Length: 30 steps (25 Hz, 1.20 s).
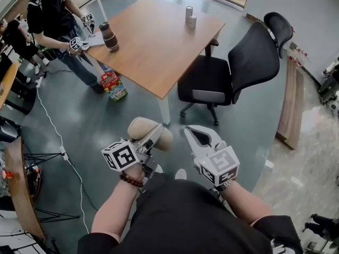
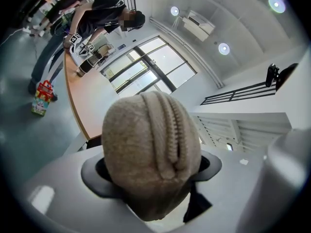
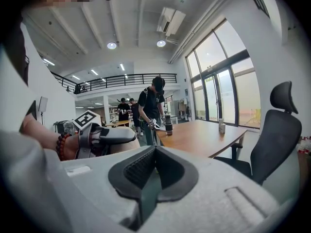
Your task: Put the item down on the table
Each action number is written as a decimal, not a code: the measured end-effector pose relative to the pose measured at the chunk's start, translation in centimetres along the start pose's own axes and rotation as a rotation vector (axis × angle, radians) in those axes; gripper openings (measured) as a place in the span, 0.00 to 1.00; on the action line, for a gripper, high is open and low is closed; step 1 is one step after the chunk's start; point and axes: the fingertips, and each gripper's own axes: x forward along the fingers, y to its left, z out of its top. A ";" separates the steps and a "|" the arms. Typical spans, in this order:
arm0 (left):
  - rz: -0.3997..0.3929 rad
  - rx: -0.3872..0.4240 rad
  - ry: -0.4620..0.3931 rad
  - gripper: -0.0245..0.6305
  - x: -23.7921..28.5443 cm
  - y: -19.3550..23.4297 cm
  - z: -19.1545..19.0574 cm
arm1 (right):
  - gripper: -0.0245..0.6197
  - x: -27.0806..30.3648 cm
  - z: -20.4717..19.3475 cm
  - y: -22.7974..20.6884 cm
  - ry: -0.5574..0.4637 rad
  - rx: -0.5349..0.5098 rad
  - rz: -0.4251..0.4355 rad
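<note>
A beige felt pouch with a zip along its top sits between the jaws of my left gripper, which is shut on it and carries it above the floor. In the left gripper view the pouch fills the middle and hides the gap between the pads. My right gripper is beside it, shut, with nothing in it; its dark pads meet. The wooden table lies ahead, beyond both grippers.
A black office chair stands at the table's right side. A dark flask and two small cans are on the table. A person with grippers works at its left end. A colourful box lies on the floor.
</note>
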 end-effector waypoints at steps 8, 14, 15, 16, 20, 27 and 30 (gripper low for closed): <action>0.014 -0.089 -0.026 0.62 2.8 3.5 1.9 | 0.03 3.3 0.6 -2.1 0.013 -0.009 0.027; -0.006 -0.185 -0.033 0.62 5.1 5.9 4.4 | 0.03 7.2 2.0 -3.3 0.025 -0.027 0.051; -0.009 -0.195 -0.034 0.62 5.4 6.4 4.9 | 0.03 8.0 2.2 -3.3 0.030 -0.027 0.060; -0.013 -0.205 -0.034 0.62 5.8 6.9 5.6 | 0.10 8.9 2.3 -3.3 0.037 -0.028 0.071; -0.031 -0.245 -0.038 0.62 7.1 8.6 8.1 | 0.18 12.0 2.9 -2.9 0.070 -0.037 0.115; -0.067 -0.277 -0.007 0.62 8.9 10.5 11.0 | 0.38 16.8 3.0 -1.9 0.133 -0.055 0.183; -0.079 -0.287 0.006 0.62 9.3 10.9 11.6 | 0.48 18.5 2.3 -1.5 0.181 -0.062 0.207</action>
